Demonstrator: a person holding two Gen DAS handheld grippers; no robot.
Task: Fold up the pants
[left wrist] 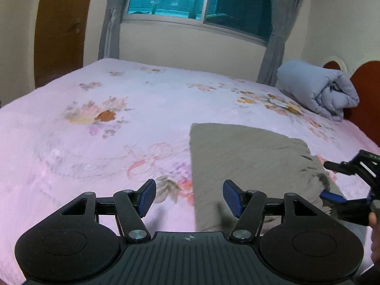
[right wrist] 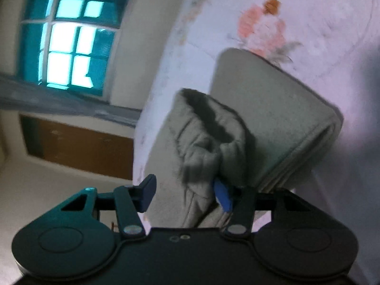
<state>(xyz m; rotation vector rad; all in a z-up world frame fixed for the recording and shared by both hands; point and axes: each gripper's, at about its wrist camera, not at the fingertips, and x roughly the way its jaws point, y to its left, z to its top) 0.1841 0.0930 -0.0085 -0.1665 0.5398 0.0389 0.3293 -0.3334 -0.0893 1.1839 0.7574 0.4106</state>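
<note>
Grey pants point(left wrist: 249, 161) lie partly folded on a floral bedsheet point(left wrist: 95, 123), well short of the rolled blue quilt point(left wrist: 318, 90) at the headboard: one flat, layered panel is already doubled over, while a gathered, bunched end beside it remains unfolded. The right gripper point(right wrist: 187, 194) has that bunched cloth between its fingers, one blue pad against it; whether it is truly pinched is unclear through the blur. The left gripper point(left wrist: 190, 197) hovers over the pants' near edge, jaws apart, holding nothing.
</note>
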